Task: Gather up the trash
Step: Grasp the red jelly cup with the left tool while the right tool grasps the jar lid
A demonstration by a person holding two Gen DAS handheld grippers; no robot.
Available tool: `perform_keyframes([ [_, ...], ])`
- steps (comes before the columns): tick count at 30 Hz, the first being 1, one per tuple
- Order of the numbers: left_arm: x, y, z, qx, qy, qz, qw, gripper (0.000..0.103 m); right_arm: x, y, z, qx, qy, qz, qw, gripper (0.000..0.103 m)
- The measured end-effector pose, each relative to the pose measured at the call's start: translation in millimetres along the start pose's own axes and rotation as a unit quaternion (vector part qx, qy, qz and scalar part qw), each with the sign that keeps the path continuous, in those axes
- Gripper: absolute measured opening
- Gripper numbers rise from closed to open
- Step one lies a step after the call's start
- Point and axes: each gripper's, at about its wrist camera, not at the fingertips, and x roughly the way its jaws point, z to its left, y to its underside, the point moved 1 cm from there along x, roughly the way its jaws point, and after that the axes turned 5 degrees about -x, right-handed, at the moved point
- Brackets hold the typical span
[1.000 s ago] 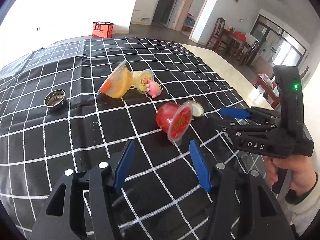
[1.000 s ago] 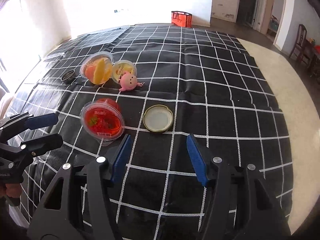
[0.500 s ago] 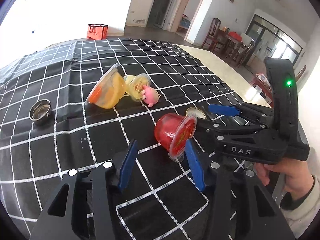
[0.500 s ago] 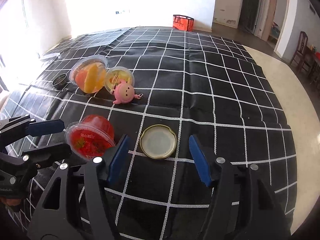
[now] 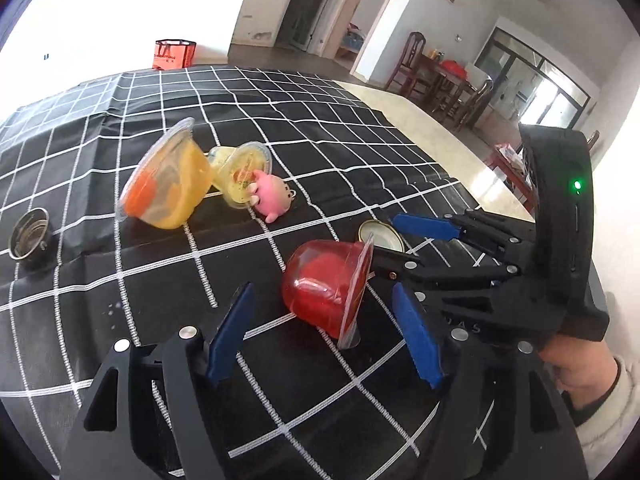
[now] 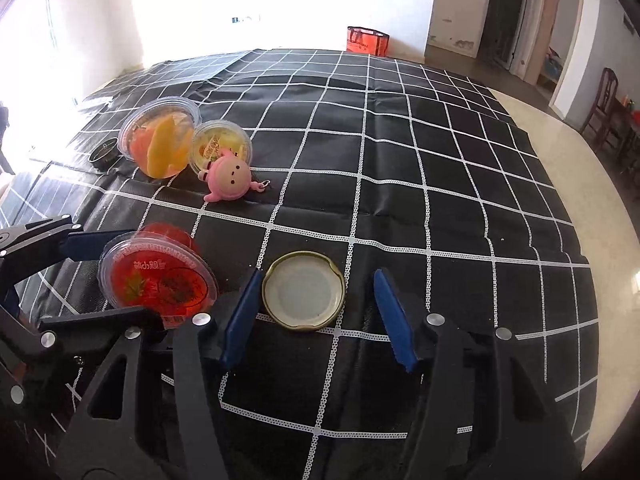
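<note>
Closing in since before: left claw (image 5: 324,328) opening around red cup (image 5: 326,282); right claw (image 6: 318,316) narrowing, lid (image 6: 303,289) between, untouched.

A black cloth (image 6: 400,168) with a white grid covers the floor and carries everything. On it lie a red jelly cup (image 6: 156,276) tipped on its side, a round metal lid (image 6: 304,290) lying flat just beside it, and farther off an orange fruit cup (image 6: 160,140) touching a small yellow cup (image 6: 220,146), a pink toy (image 6: 230,180) against them, and a small metal cap (image 5: 30,236) apart.
</note>
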Motion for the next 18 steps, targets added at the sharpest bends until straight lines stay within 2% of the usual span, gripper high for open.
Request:
perform_keyframes([
  [1,2,0,-1,0.001,0.005,0.003,1.0000,0.064,-1,1,-1,-0.001,0.002,-0.001,1.000,0.045],
  [2,5,0,-2,0.002,0.006,0.009,0.9999,0.046,-1,1,-2,-0.001,0.002,-0.002,1.000,0.041],
  [3,8,-1,-2,0.002,-0.006,0.016,0.9999,0.043,-2,2,-4,-0.001,0.001,-0.003,1.000,0.040],
  [10,6,-2,-4,0.001,-0.013,0.014,0.9998,0.041,-4,3,-4,-0.007,0.000,-0.005,1.000,0.039],
  [18,-16,-1,-10,-0.001,-0.012,0.006,0.9999,0.041,-17,2,-4,-0.003,-0.008,-0.008,1.000,0.039],
])
